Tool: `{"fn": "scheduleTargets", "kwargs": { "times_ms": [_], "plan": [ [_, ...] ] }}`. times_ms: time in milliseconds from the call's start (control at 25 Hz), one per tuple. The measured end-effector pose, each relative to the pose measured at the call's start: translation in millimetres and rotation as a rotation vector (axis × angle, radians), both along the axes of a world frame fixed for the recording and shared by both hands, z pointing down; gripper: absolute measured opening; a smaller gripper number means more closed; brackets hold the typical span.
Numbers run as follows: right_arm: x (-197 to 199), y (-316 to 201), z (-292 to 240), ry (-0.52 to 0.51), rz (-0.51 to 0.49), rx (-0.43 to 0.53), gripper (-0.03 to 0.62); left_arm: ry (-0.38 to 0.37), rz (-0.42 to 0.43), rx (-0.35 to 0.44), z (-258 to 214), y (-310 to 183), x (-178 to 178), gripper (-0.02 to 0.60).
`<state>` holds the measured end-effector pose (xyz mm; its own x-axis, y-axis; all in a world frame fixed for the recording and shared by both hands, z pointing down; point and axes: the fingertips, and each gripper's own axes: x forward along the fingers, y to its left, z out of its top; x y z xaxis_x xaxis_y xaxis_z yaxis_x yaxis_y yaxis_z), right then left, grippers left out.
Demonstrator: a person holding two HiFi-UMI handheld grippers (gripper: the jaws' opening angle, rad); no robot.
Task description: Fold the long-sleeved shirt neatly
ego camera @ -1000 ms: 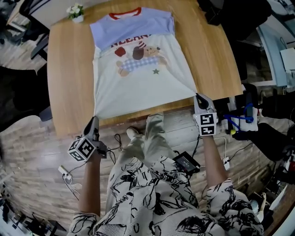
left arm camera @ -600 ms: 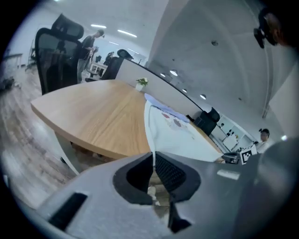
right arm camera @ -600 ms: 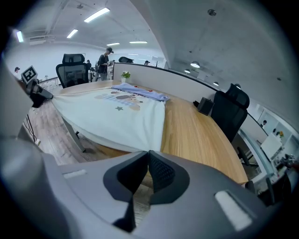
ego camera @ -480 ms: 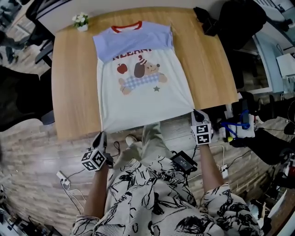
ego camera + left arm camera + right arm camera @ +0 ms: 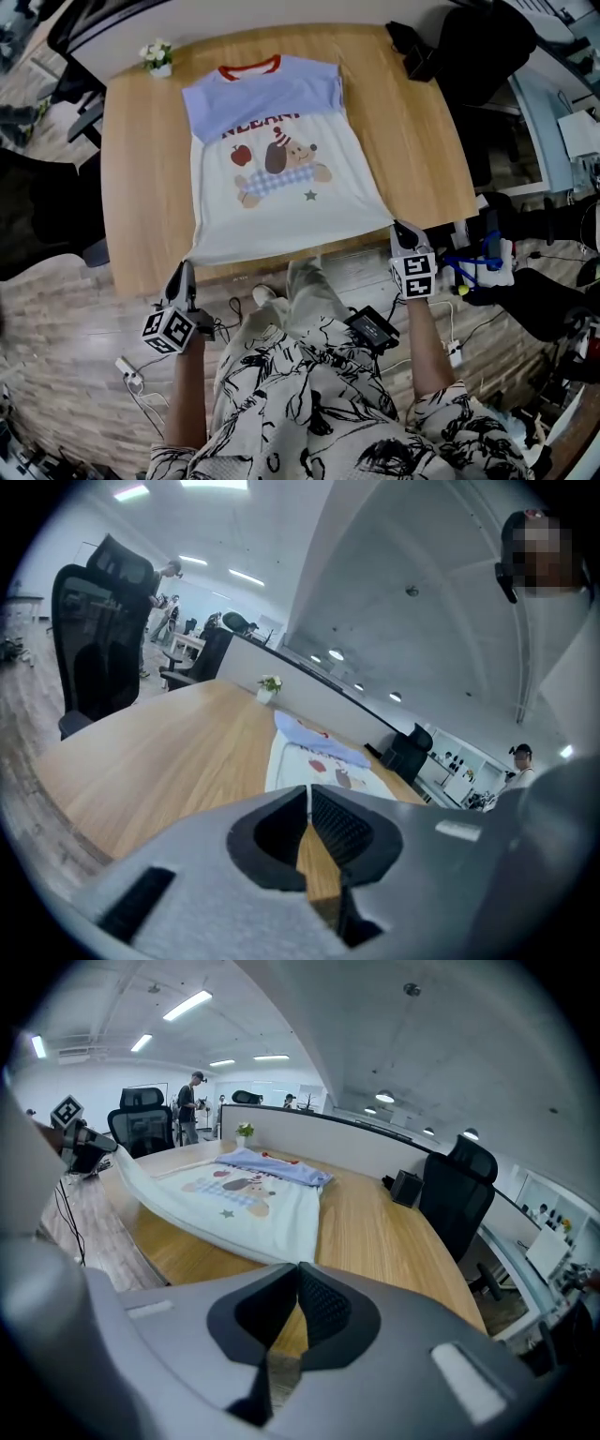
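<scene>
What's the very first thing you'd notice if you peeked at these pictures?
The shirt with a cartoon dog and a red apple on it, spread flat across the wooden table. Next come the left hand-held gripper and the right hand-held gripper, each pinching a bottom corner of the shirt at the table's near edge. A tiny pot of white flowers sits at the table's far left corner.

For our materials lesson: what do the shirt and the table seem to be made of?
The shirt looks like soft matte knit fabric, probably cotton: it sags where its hem is lifted. The table: wood or wood-look laminate, smooth; pale grain lines show.
</scene>
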<state>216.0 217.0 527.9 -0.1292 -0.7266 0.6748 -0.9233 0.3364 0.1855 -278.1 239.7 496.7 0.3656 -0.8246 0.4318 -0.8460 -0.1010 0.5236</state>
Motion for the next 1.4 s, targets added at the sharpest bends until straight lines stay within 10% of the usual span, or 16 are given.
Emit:
{"fn": "scheduleTargets", "kwargs": {
  "times_ms": [720, 1400],
  "plan": [
    [-3.7, -175.5, -129.4, -0.035, -0.133, 0.234, 0.015, -0.041, -0.123, 0.265, -128.4, -159.3, -4.5, 0.020],
    [-20.9, -337.0, -145.7, 0.007, -0.306, 0.259, 0.015, -0.230, -0.162, 0.237, -128.4, -311.0, -19.6, 0.020]
  ]
}}
